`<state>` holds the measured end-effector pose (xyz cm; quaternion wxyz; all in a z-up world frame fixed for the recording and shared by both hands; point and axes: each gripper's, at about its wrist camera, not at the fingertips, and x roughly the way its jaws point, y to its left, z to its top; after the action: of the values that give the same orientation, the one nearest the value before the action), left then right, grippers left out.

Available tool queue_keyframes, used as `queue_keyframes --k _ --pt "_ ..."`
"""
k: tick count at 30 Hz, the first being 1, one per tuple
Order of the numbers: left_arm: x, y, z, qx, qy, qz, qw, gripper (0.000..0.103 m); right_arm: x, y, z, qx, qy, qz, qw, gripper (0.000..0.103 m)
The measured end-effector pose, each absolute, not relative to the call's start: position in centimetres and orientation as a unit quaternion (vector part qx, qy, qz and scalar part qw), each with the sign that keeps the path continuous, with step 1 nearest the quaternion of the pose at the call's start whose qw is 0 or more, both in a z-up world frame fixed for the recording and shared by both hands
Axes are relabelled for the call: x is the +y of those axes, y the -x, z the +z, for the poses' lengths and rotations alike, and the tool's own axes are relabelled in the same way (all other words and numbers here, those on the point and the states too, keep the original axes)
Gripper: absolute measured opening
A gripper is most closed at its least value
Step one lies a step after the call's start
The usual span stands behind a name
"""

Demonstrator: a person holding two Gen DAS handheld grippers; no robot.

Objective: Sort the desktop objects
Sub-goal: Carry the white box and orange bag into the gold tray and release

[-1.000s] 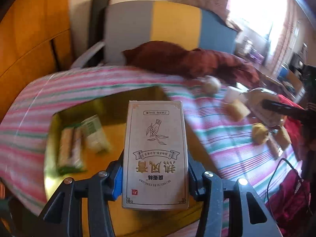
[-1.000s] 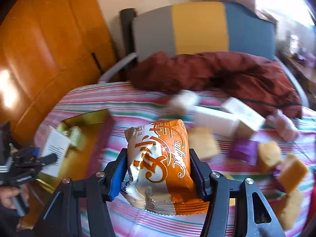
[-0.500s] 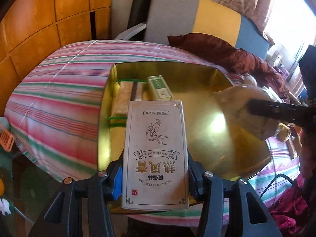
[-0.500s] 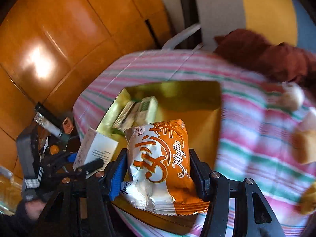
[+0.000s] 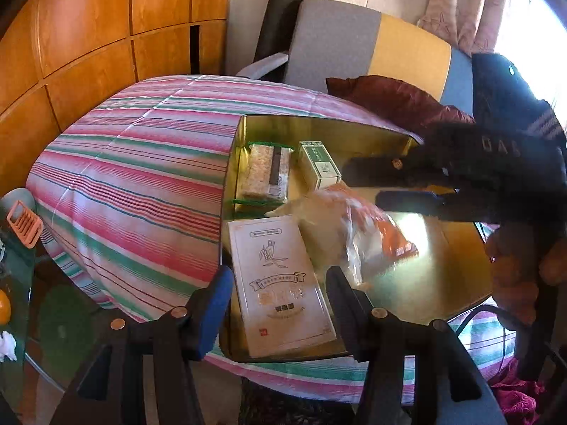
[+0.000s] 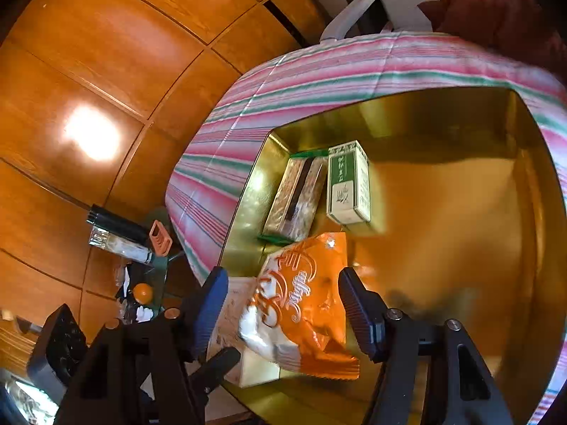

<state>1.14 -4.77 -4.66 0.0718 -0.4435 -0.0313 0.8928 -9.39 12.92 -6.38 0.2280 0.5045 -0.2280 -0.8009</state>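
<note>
A gold tray (image 5: 319, 122) (image 6: 389, 97) sits on the striped tablecloth (image 5: 141, 177). A beige printed box (image 5: 280, 283) lies flat in its near left corner. My left gripper (image 5: 278, 276) is opening, with the box between its fingers and no pad touching it. An orange snack bag (image 6: 304, 301) (image 5: 358, 226) lies tilted against the box (image 6: 234, 304). My right gripper (image 6: 282, 276) (image 5: 368, 186) is opening around the bag, with gaps on both sides. A green-and-white box (image 5: 319, 166) (image 6: 349, 184) and a clear-wrapped bar pack (image 5: 265, 173) (image 6: 297, 198) lie at the tray's far left.
A grey, yellow and blue chair (image 5: 354, 46) with a dark red cloth (image 5: 389, 99) stands behind the table. Wood panelling (image 5: 88, 35) fills the left. A glass side table (image 5: 53, 318) holds an orange rack (image 5: 24, 223). A dark sleeve (image 5: 514, 141) reaches in from the right.
Both grippers swung over the gold tray and came lower. Their jaws widened, and the beige box and the orange bag now lie in the tray, no longer clamped.
</note>
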Motion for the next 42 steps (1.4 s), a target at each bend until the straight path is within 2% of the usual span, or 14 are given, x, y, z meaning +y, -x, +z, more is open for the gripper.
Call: queue_keyframes --k 4,7,8,9,10,12,15,18,21,33,42 --pt "-4.4 -1.2 -4.9 -0.003 0.443 0.895 0.051 0.055 13.3 8.7 -7.4 -0.242 -0.521 -0.786 0.227 0.066" --pt "-4.7 -1.1 -4.9 -0.017 0.441 0.896 0.051 0.055 12.5 7.9 -8.2 -0.237 -0.531 -0.779 0.235 0.066" --pt "-4.8 -1.2 -4.9 -0.023 0.439 0.896 0.053 0.055 12.0 7.7 -8.4 -0.222 -0.532 -0.784 0.232 0.061" --pt "-5.0 -1.2 -4.8 -0.023 0.437 0.898 0.051 0.055 11.6 7.6 -8.5 -0.212 -0.532 -0.788 0.227 0.051" --pt "-5.0 -1.2 -4.7 -0.02 0.434 0.899 0.049 0.055 11.4 7.7 -8.7 -0.203 -0.534 -0.791 0.219 0.047" --pt "-5.1 -1.3 -4.7 -0.019 0.432 0.901 0.045 0.055 11.1 8.2 -8.8 -0.202 -0.529 -0.795 0.215 0.041" --pt "-5.3 -1.2 -4.6 -0.024 0.431 0.901 0.04 0.055 11.1 9.2 -9.2 -0.216 -0.529 -0.791 0.217 0.041" --pt "-5.3 -1.3 -4.1 -0.028 0.425 0.904 0.038 0.055 11.3 9.3 -8.9 -0.214 -0.524 -0.793 0.225 0.047" --pt "-5.3 -1.3 -3.5 -0.032 0.417 0.907 0.039 0.056 12.1 8.5 -7.7 -0.215 -0.504 -0.804 0.23 0.06" --pt "-1.5 -0.4 -1.5 -0.033 0.405 0.907 0.113 0.056 17.5 2.3 -1.9 -0.117 -0.418 -0.887 0.158 0.085" --pt "4.4 0.0 0.0 0.006 0.399 0.898 0.183 0.056 26.1 -2.5 -1.0 -0.147 -0.397 -0.904 0.063 0.085"
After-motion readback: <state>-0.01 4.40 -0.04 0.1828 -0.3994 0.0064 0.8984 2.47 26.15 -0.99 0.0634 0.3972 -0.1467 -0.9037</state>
